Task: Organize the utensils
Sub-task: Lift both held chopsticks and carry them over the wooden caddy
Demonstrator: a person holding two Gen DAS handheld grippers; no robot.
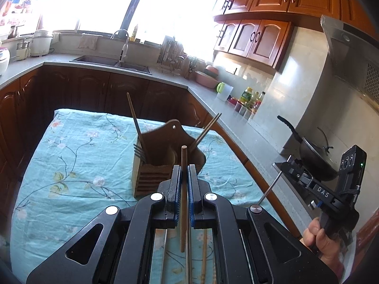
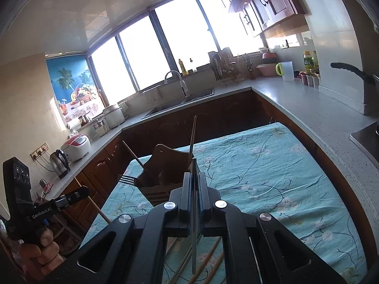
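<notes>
A wooden utensil holder (image 1: 156, 168) stands on the teal floral cloth (image 1: 71, 165); it also shows in the right wrist view (image 2: 163, 165). A fork (image 1: 139, 152) and chopsticks (image 1: 206, 130) stick out of it. My left gripper (image 1: 184, 169) is shut on a wooden chopstick (image 1: 183, 203), held upright just in front of the holder. My right gripper (image 2: 194, 177) is shut on a thin metal chopstick (image 2: 194, 213) near the holder's right side. More chopsticks (image 2: 208, 258) lie on the cloth below the grippers.
The cloth-covered table sits inside a U-shaped kitchen counter (image 2: 296, 99) with a sink (image 1: 111, 62), a dish rack (image 1: 171, 54), bottles (image 1: 248, 99) and a wok (image 1: 315, 158) on the stove. A rice cooker (image 2: 75, 146) and a kettle (image 2: 59, 163) stand at the left.
</notes>
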